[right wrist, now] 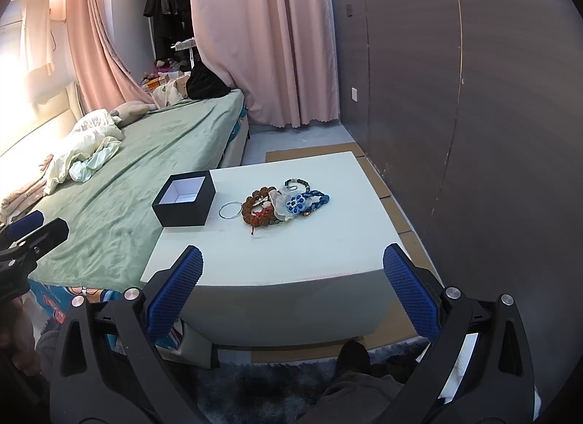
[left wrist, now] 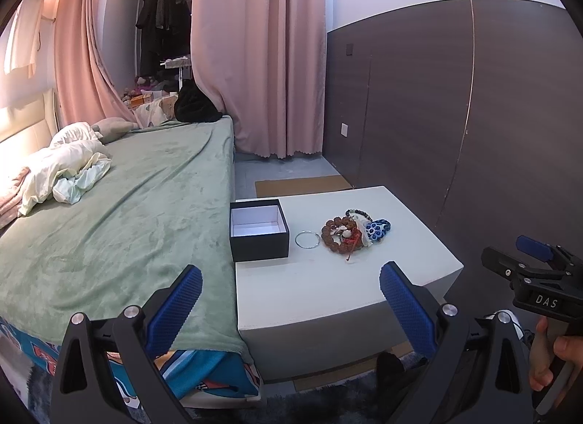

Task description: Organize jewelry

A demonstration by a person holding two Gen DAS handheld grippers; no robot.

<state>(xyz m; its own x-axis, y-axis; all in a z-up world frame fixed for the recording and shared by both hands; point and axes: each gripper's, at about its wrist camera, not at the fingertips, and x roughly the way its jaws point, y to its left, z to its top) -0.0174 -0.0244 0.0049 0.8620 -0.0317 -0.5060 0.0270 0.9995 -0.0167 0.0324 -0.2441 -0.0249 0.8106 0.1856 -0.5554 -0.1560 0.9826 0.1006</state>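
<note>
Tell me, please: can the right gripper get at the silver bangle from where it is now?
Probably yes. The right gripper is open, and bare table lies between it and the silver bangle, which lies apart from the black box.

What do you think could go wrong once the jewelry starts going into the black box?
1. The brown bead bracelet, white piece and blue flower piece lie tangled in one heap, so lifting one may drag others.
2. The thin silver ring lies flat on the white table; fingers might slip off.
3. The black box sits near the table's edge and could be nudged off.
</note>
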